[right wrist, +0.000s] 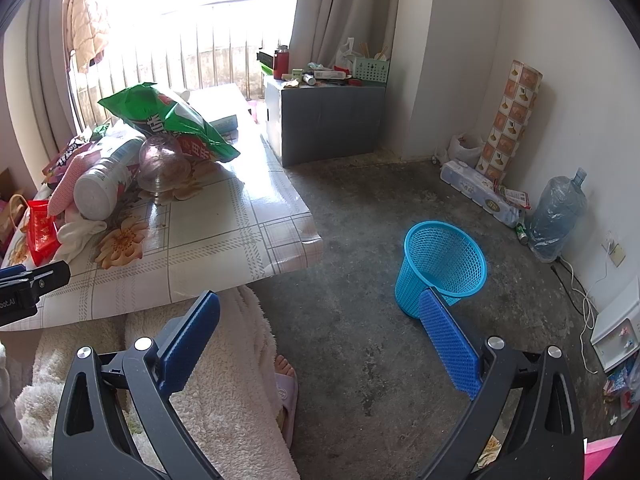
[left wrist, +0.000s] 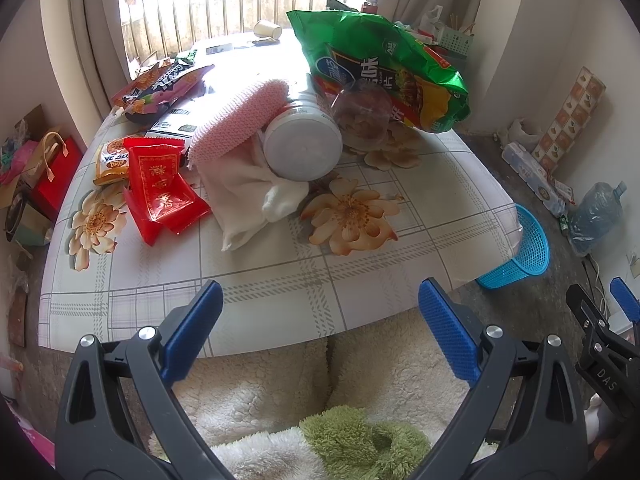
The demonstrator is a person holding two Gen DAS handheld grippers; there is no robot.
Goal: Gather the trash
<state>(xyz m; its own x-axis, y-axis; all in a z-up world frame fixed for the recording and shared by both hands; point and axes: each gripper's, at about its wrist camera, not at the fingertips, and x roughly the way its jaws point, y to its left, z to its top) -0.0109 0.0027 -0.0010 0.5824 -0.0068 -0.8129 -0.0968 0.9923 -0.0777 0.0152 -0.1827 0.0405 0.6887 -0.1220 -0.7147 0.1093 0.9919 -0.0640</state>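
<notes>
Seated person at a low table (left wrist: 280,304), a gripper in each hand. The left gripper (left wrist: 320,320) hovers at the near table edge with its ribbed blue pads spread wide, empty; the right gripper (right wrist: 320,332), likewise spread and empty, hangs over the bare concrete floor right of the table. The trash lies heaped mid-table: a crinkled green chip bag (left wrist: 384,68) at the far side, glossy red foil packets (left wrist: 160,184) to the left, a dark snack wrapper (left wrist: 168,84) beyond them. Mixed in are a smooth white cylindrical canister (left wrist: 300,148) on its side, a limp white cloth (left wrist: 248,188), a pink knitted piece (left wrist: 236,120) and a clear domed cup (left wrist: 362,112). The blue mesh wastebasket (right wrist: 440,264) stands on the floor, well apart from the table. Likely hazards: slick foil slipping from the pads, the canister rolling once its neighbours are pulled away, or the light basket tipping.
</notes>
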